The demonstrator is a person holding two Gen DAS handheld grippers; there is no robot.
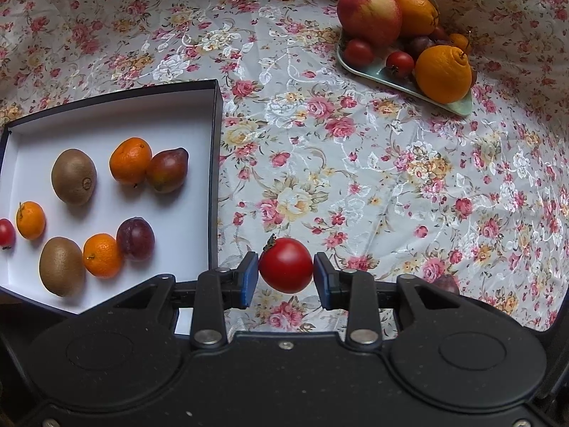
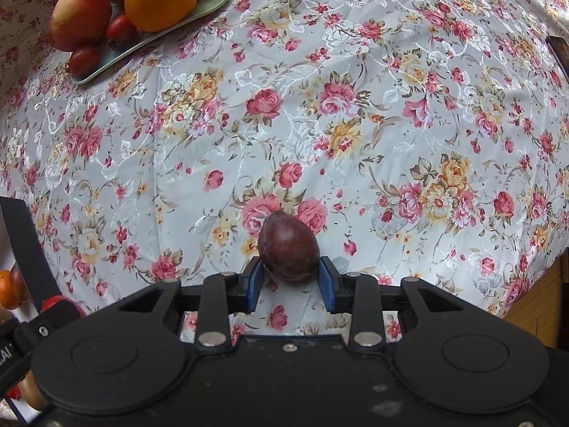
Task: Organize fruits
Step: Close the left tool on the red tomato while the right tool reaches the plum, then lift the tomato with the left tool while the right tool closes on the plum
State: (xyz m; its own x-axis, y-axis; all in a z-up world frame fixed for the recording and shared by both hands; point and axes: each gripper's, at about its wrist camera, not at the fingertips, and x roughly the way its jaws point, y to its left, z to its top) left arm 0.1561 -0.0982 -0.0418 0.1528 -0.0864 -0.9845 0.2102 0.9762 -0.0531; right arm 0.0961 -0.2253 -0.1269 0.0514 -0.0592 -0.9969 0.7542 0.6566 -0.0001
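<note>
Box [image 1: 217,163] is sitting at 9 o'clock, fruit laid out in rows, so you're sorting by type. Your left gripper [image 1: 286,275] is pinching a tomato [image 1: 285,265] just right of it. Your right gripper [image 2: 291,281] is squeezing a plum [image 2: 288,251] above the tablecloth [image 2: 355,124], probably next in line. Tray [image 1: 398,82] is waiting at 1 o'clock.

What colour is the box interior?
White inside the box, dark navy walls; clearest in the left wrist view.
</note>
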